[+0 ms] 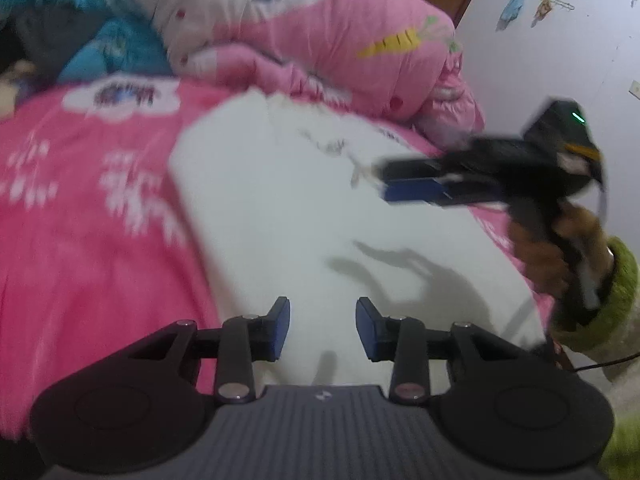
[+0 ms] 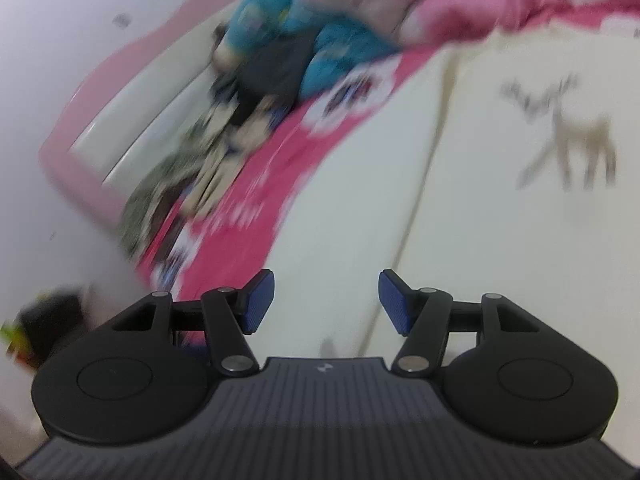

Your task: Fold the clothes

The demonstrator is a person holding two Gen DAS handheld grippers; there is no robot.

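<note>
**A:** Nearest up: left gripper (image 1: 322, 328), blue pads (image 1: 281, 326) parted a bit, nothing between them, just hanging over the near end of the white garment (image 1: 280, 208). Not touching it as far as can be told.

**B:** Same deal on the right gripper (image 2: 326, 303), only wider. Pads (image 2: 258, 300) apart, nothing pinched, white cloth straight below. From the left wrist view, seen out over the garment's right side, held by a hand (image 1: 560, 248) in a green sleeve (image 1: 618, 280). Very blurry though.

**A:** And the garment itself?

**B:** Lying flat on the pink sheet (image 1: 80, 200), looks folded into a long strip with a straight left edge. Grey deer print (image 2: 568, 136) on it, plus a long crease or fold edge running up the cloth left of the print.

**A:** Further out: bunched pink quilt (image 1: 340, 32) with a carrot print right behind the garment's far end, touching or nearly so, can't say which. Blue bedding (image 1: 108, 48) left of that.

**B:** Heap of dark and patterned clothes (image 2: 224, 128) by the pink headboard (image 2: 120, 92), well apart from the white one. White wall (image 1: 560, 60) off to the right.
</note>
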